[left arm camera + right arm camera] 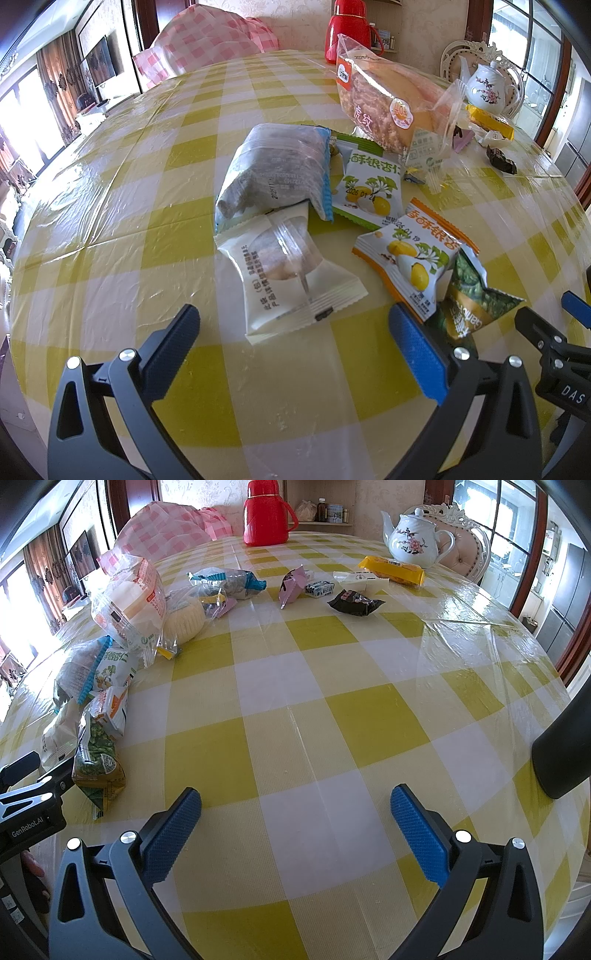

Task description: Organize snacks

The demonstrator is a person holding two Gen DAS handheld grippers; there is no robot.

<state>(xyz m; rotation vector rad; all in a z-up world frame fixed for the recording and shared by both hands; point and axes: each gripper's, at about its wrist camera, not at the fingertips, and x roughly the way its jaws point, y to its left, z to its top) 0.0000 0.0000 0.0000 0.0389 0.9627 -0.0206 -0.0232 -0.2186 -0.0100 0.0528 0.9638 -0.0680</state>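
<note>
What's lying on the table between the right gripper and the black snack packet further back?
Nothing: in the right wrist view, only bare checked tablecloth lies between the open right gripper and the black packet.

surface (332, 709): yellow-white check cloth under clear plastic, glare
windows (22, 122): left, bright, brown curtains
chair (461, 542): ornate white, far right
wall: pale patterned
shelf (325, 522): bottles behind

On the desk (332, 716) stand one red flask (266, 515) and one white teapot (413, 541), with two bagged breads (129, 598) (186, 618), two ginkgo-nut packets (369, 184) (413, 254), one green snack bag (98, 764), one yellow bar (393, 568) and one black sweet (354, 602).
</note>
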